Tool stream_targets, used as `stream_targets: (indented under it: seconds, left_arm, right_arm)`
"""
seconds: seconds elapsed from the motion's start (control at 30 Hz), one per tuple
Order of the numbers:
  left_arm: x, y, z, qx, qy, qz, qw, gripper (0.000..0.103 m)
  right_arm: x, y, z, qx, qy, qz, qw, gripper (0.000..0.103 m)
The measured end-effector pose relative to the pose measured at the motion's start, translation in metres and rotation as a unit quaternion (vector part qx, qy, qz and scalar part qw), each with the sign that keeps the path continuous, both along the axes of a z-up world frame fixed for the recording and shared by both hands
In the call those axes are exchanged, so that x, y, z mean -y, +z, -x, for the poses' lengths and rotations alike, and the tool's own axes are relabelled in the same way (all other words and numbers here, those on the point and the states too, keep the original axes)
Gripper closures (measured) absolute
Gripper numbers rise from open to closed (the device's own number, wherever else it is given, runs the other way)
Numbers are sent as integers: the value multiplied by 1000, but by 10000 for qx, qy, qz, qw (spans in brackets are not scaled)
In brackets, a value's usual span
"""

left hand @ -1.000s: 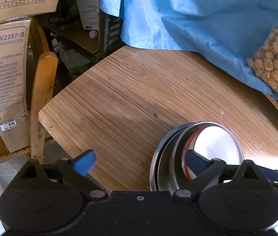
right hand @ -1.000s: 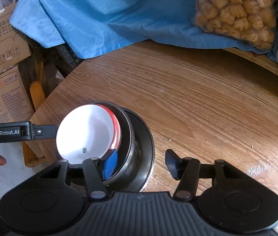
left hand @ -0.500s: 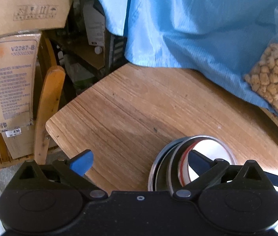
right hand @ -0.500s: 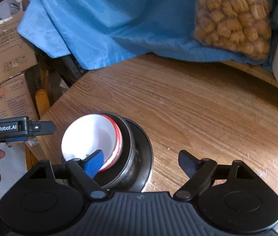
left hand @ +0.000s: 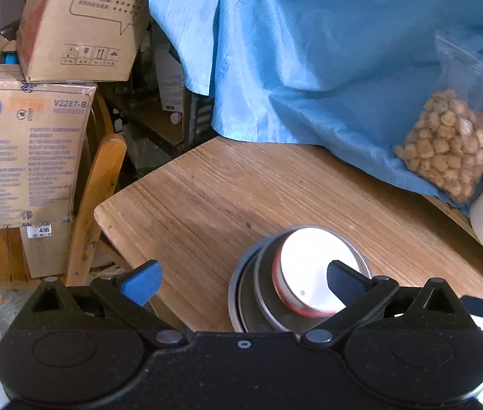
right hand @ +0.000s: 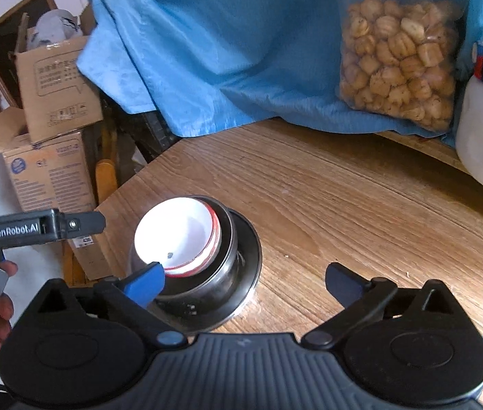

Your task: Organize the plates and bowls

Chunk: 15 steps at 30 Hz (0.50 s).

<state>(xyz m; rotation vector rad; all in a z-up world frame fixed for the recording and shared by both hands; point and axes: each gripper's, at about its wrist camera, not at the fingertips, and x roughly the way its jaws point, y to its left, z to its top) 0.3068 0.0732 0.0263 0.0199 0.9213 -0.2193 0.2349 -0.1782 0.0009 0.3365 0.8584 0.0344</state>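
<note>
Your stack sits near the corner of the wooden worktop (right hand: 361,205): a white bowl (right hand: 176,235) with a red rim nested in a steel bowl (right hand: 221,273), which stands on a steel plate (right hand: 250,256). Your left claw (left hand: 241,276) and right claw (right hand: 245,282) are both released, fingers spread wide and gripping nothing, each with one fingertip over the white bowl. Behind the stack, a blue cloth (right hand: 224,41) drapes the worktop's far side, with a bag of snacks (right hand: 398,58) lying on it.
</note>
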Motion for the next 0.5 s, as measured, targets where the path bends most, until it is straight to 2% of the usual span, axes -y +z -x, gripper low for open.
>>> stream_targets:
  seconds: [0.5]
  left_arm:
    - [16,16,89,669,180,-215,9974,1]
  right_arm:
    - [11,15,61,312,237,115,9992,0]
